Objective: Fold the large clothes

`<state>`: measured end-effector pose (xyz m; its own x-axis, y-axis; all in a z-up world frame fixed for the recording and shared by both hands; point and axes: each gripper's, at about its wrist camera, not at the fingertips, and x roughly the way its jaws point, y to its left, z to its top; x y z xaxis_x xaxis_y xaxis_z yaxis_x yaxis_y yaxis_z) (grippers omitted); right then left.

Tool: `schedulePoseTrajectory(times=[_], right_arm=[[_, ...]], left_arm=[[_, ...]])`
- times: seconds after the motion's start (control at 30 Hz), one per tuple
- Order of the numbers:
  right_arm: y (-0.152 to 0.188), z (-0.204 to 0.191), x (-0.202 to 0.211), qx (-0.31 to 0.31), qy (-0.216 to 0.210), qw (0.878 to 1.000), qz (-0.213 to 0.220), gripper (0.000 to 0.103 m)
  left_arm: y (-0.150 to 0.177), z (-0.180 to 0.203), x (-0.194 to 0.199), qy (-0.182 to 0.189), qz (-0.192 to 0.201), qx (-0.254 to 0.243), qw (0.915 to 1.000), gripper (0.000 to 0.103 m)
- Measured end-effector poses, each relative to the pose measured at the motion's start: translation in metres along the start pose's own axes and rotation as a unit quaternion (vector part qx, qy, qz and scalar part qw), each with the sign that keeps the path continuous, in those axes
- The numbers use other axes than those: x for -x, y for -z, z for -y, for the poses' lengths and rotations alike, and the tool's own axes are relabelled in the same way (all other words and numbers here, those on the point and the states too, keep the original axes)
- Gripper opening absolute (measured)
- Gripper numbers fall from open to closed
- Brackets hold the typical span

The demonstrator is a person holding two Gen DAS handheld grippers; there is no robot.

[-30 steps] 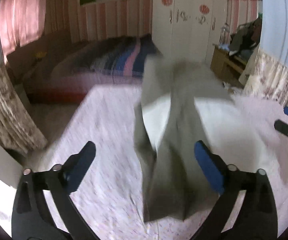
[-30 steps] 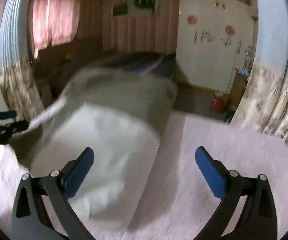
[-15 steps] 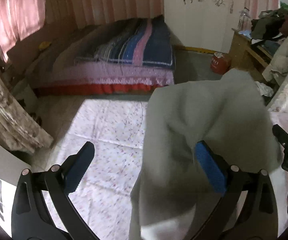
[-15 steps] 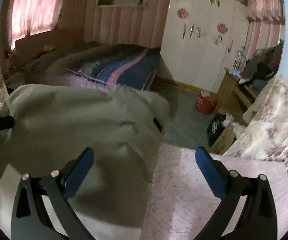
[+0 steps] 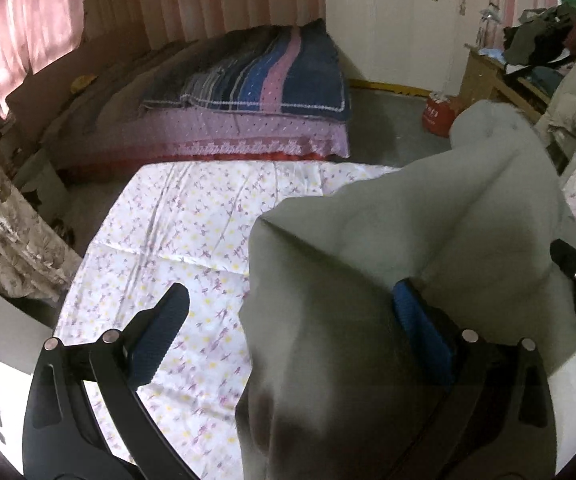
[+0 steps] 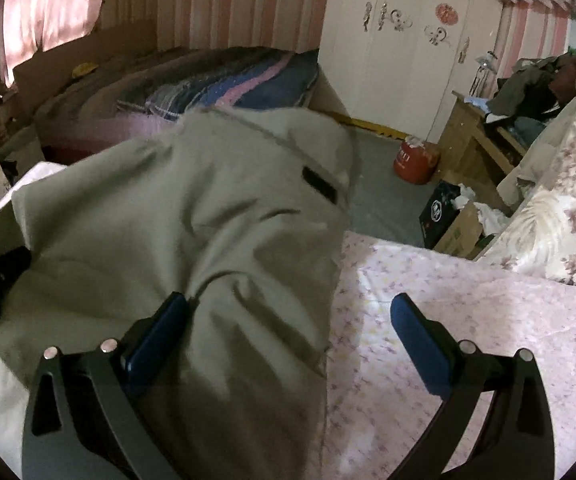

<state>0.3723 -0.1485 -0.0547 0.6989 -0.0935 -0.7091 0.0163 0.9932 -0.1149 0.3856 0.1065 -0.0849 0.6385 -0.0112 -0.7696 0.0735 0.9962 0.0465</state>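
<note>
A large grey-green garment (image 5: 368, 280) lies bunched on a white floral sheet (image 5: 192, 232). In the left wrist view it fills the right half and covers part of my right finger. My left gripper (image 5: 288, 320) is open, jaws wide apart, with the garment's left edge between them. In the right wrist view the garment (image 6: 192, 232) fills the left and middle, with a dark label near its top. My right gripper (image 6: 288, 324) is open, its left finger against the cloth, its right finger over bare sheet (image 6: 468, 312). Each gripper shows at the other view's edge.
A bed with a striped blue and pink blanket (image 5: 256, 80) stands beyond the sheet. A red container (image 6: 416, 160) sits on the grey floor by a wooden shelf (image 6: 476, 140) piled with clothes. A cardboard box (image 6: 456, 220) stands near the sheet's far right edge. Floral curtains hang at both sides.
The garment was hanging long and stretched out; it has dropped into a bunched heap on the sheet. Both cameras have tilted down and steadied. Both grippers stay open.
</note>
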Motion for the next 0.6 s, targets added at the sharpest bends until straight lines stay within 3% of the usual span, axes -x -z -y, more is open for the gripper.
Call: schedulePoseTrajectory(times=[0.2, 0.37, 0.5, 0.6], right_arm=[[0.02, 0.012, 0.082, -0.014, -0.023, 0.999, 0.042, 0.101], [0.06, 0.022, 0.126, -0.059, -0.056, 0.996, 0.044, 0.101], [0.093, 0.021, 0.134, -0.076, -0.069, 0.994, 0.03, 0.101], [0.111, 0.014, 0.129, -0.087, -0.084, 0.993, 0.016, 0.101]], left_arm=[[0.017, -0.011, 0.072, 0.031, 0.034, 0.016, 0.9988, 0.1], [0.057, -0.008, 0.121, 0.041, 0.05, 0.03, 0.9975, 0.1], [0.096, 0.001, 0.134, 0.026, 0.052, 0.029, 0.9979, 0.1], [0.113, 0.002, 0.13, 0.034, 0.05, 0.045, 0.9972, 0.1]])
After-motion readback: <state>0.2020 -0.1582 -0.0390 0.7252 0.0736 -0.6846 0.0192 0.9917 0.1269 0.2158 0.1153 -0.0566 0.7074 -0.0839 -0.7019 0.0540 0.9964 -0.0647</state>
